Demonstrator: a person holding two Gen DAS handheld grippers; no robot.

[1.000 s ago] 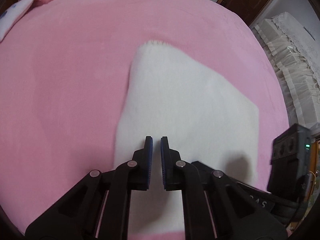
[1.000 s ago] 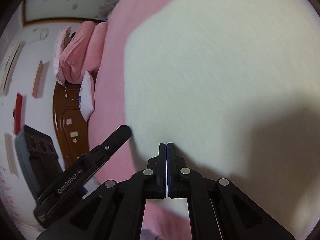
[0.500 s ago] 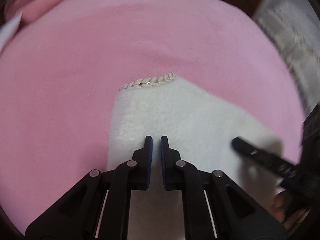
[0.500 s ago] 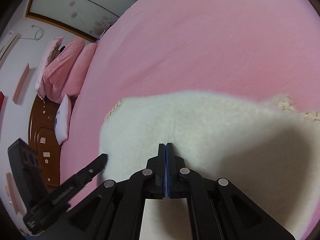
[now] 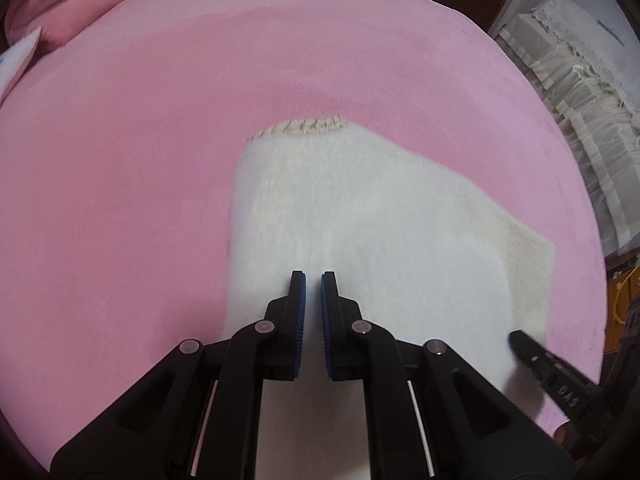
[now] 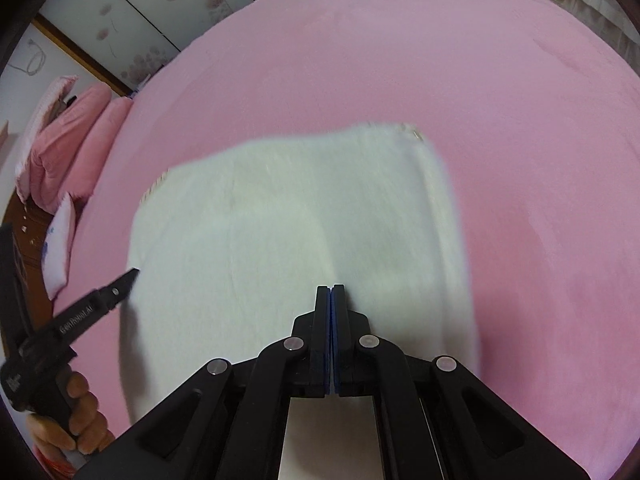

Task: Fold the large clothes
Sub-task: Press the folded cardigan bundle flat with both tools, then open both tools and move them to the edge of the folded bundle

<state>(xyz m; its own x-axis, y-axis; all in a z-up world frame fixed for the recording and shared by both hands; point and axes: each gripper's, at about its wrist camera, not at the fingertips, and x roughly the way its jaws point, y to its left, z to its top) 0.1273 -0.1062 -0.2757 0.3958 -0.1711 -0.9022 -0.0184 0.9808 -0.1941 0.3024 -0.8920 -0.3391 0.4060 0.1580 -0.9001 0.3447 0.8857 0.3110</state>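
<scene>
Fluffy cream-white folded garment [image 5: 360, 240] flat on pink plush bedspread [image 5: 140, 160], squared for another fold; left gripper [image 5: 313, 280] nearly closed, right gripper [image 6: 330, 289] pressed together, both empty above it.

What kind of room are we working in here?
Most likely a bedroom: the white garment lies on a pink bedspread, with stacked pink bedding and a wooden headboard at one end.

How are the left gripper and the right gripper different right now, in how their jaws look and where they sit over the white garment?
The left gripper shows a narrow gap between its blue pads; the right gripper has its pads pressed flat together. The left sits nearer the white garment's left edge, the right nearer its right edge. Both are black and point down at the garment on the pink bedspread.
</scene>
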